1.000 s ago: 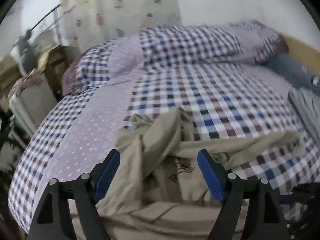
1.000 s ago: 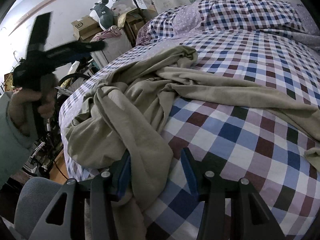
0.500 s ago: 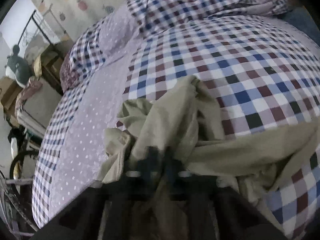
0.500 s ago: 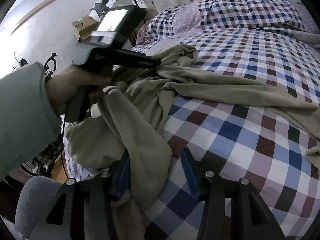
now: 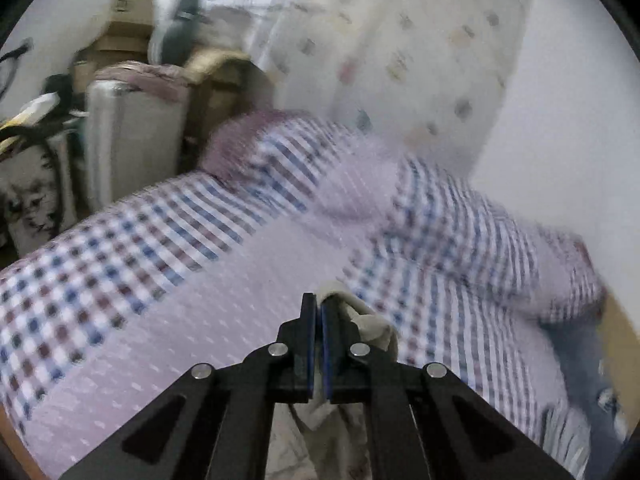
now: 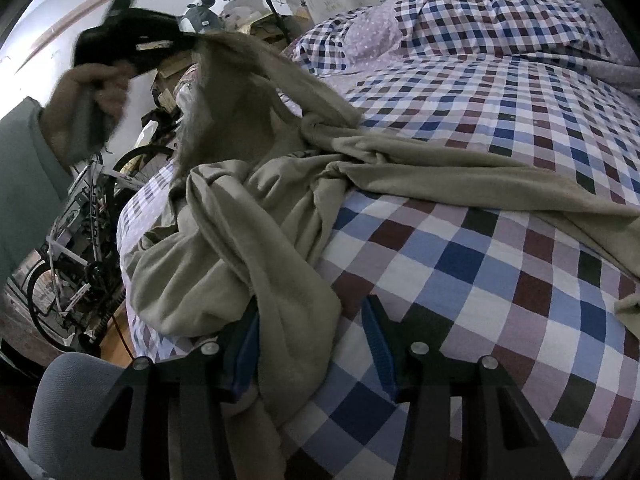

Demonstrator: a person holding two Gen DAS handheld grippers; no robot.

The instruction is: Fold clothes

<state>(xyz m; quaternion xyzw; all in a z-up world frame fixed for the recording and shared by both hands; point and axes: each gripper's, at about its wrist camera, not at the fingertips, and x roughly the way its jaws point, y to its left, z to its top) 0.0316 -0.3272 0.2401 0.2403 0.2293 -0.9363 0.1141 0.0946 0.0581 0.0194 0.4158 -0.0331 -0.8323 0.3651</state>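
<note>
At the bottom of the right wrist view, the right gripper [image 6: 312, 344] is standing half open, and a fold of the beige garment [image 6: 280, 216] is lying between its blue pads without being pressed. The garment is spreading across the checked bed [image 6: 500, 128] in the middle of the frame. At the upper left, the left gripper [image 5: 319, 312] is pinching an edge of the garment tightly and holding it above the bed.
</note>
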